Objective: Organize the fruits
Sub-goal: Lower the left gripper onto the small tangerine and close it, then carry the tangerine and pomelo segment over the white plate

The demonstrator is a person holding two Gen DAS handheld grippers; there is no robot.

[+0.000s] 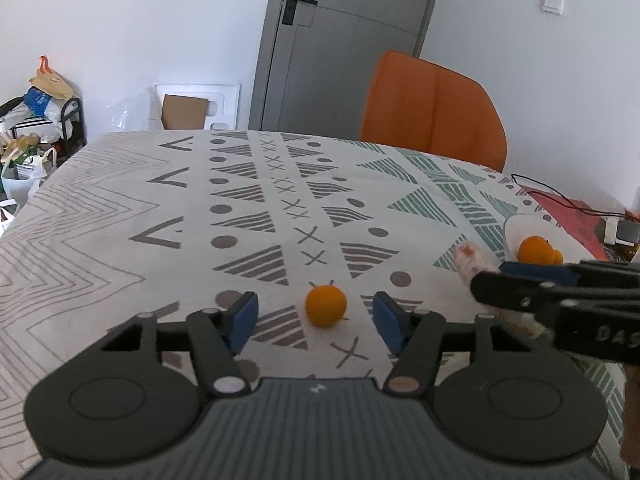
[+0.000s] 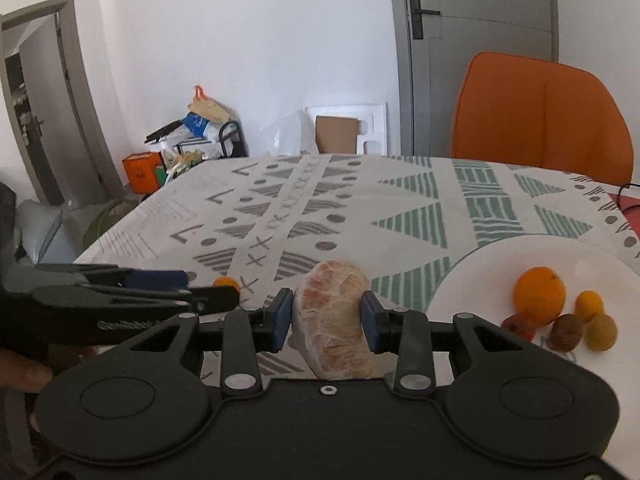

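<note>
A small orange fruit lies on the patterned tablecloth between the blue pads of my left gripper, which stands open with a gap on each side of the fruit. My right gripper is shut on a peeled pinkish citrus segment, held above the cloth. That segment and the right gripper's black fingers show at the right of the left wrist view. A white plate at the right holds a large orange and several smaller fruits. The small orange fruit peeks out behind the left gripper's fingers.
An orange chair stands behind the table's far edge. A black cable and a white plug block lie on a red mat at the far right. Bags and boxes crowd the floor at the left, near a grey door.
</note>
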